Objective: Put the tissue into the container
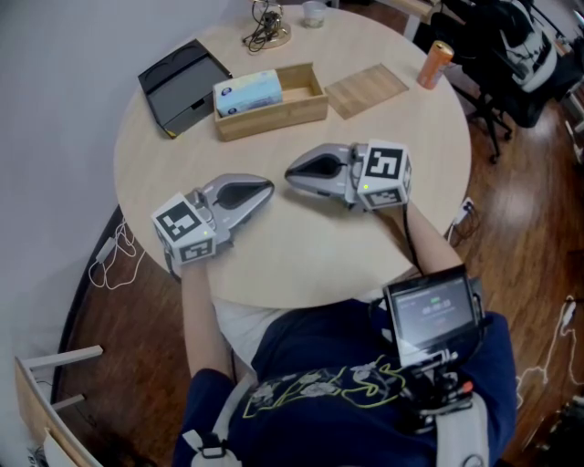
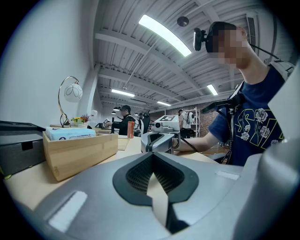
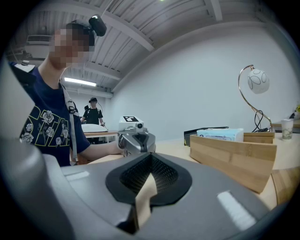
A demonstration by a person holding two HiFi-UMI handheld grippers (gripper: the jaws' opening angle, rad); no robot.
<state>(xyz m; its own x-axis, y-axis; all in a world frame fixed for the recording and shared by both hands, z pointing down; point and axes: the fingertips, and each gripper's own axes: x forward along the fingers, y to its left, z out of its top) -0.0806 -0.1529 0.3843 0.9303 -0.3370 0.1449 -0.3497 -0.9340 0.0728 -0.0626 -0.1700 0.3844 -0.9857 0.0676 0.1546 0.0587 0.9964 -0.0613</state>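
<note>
A light-blue tissue pack (image 1: 246, 91) lies in the left half of an open wooden container (image 1: 274, 116) at the far side of the round table; the container's right half is bare. My left gripper (image 1: 269, 189) rests on the table near its front, shut and holding nothing, pointing right. My right gripper (image 1: 290, 171) rests beside it, shut and holding nothing, pointing left, so the two tips almost face each other. In the left gripper view the tissue pack (image 2: 70, 133) shows above the container wall (image 2: 79, 154). The right gripper view shows the pack (image 3: 220, 134) in the container (image 3: 234, 157).
A black open box (image 1: 182, 84) stands left of the container, a flat wooden board (image 1: 367, 89) to its right, and an orange can (image 1: 435, 64) near the far right edge. A lamp base with cables (image 1: 266, 35) and a cup (image 1: 314, 13) sit at the back.
</note>
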